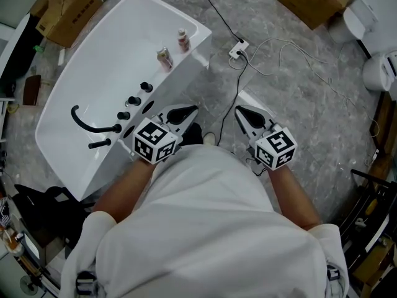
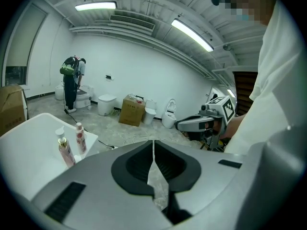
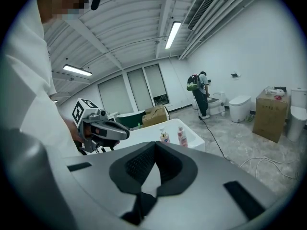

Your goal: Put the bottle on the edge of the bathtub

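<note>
Two bottles stand upright on the white bathtub's (image 1: pixel 201 39) far edge: a pump bottle (image 1: pixel 164 58) with pink liquid and a slimmer pink one (image 1: pixel 183 40) beside it. Both also show in the left gripper view, the pump bottle (image 2: pixel 64 150) in front of the slim bottle (image 2: pixel 80 138), and in the right gripper view, the pump bottle (image 3: pixel 164 136) next to the slim bottle (image 3: pixel 182 135). My left gripper (image 1: pixel 191 110) hangs shut and empty near the tub's rim, well short of the bottles. My right gripper (image 1: pixel 239 109) is shut and empty over the floor, beside the left one.
Black faucet fittings (image 1: pixel 118 128) sit on the tub's near rim. A power strip (image 1: pixel 238 48) with cables lies on the grey floor. Cardboard boxes (image 1: pixel 310 0) and toilets (image 1: pixel 378 70) stand around. A person (image 2: pixel 71 83) stands far off by a toilet.
</note>
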A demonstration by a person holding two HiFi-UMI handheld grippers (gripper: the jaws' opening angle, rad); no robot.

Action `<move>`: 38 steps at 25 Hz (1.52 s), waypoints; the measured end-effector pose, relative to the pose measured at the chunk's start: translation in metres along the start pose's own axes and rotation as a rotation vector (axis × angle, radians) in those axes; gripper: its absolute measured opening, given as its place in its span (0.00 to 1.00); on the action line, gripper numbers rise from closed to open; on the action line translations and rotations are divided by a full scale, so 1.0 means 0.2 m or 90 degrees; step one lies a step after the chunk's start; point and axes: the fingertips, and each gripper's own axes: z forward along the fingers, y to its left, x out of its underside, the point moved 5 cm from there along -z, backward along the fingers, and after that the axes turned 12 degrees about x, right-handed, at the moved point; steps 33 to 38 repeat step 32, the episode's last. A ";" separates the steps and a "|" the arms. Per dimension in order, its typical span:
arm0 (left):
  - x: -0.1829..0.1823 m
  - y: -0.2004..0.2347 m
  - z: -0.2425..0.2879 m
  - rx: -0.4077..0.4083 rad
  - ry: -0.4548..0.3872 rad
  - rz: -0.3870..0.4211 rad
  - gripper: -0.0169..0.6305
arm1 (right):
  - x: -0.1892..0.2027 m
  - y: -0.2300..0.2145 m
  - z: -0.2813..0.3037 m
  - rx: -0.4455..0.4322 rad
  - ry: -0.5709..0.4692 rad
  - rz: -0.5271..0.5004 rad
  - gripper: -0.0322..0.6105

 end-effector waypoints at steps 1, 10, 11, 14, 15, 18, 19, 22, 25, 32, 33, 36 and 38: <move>0.00 0.00 0.00 0.001 -0.002 -0.002 0.06 | 0.00 0.00 0.00 0.000 0.000 -0.001 0.06; 0.01 -0.02 0.01 0.005 0.013 0.032 0.06 | 0.04 0.02 -0.02 0.003 0.009 -0.001 0.06; 0.01 -0.02 0.01 0.007 0.012 0.028 0.06 | 0.04 0.02 -0.02 0.003 0.010 -0.001 0.06; 0.02 -0.01 0.01 0.004 0.012 0.019 0.06 | 0.04 0.03 -0.01 0.001 0.010 -0.002 0.06; 0.02 0.00 0.01 0.003 0.012 0.018 0.06 | 0.04 0.02 0.00 0.000 0.010 -0.002 0.06; 0.02 0.02 0.01 0.002 0.016 0.017 0.06 | 0.03 0.02 0.03 -0.001 0.013 -0.002 0.06; 0.02 0.03 0.01 0.002 0.017 0.016 0.06 | 0.03 0.01 0.04 -0.001 0.015 -0.001 0.06; 0.02 0.06 0.00 -0.002 0.015 0.013 0.06 | 0.01 0.00 0.07 -0.004 0.019 -0.003 0.06; 0.00 0.12 -0.01 -0.010 0.009 0.009 0.06 | -0.01 -0.01 0.13 -0.009 0.023 -0.009 0.06; -0.04 0.32 -0.05 -0.031 -0.002 -0.010 0.06 | -0.07 -0.03 0.35 -0.034 0.043 -0.022 0.06; -0.04 0.32 -0.05 -0.031 -0.002 -0.010 0.06 | -0.07 -0.03 0.35 -0.034 0.043 -0.022 0.06; -0.04 0.32 -0.05 -0.031 -0.002 -0.010 0.06 | -0.07 -0.03 0.35 -0.034 0.043 -0.022 0.06; -0.04 0.32 -0.05 -0.031 -0.002 -0.010 0.06 | -0.07 -0.03 0.35 -0.034 0.043 -0.022 0.06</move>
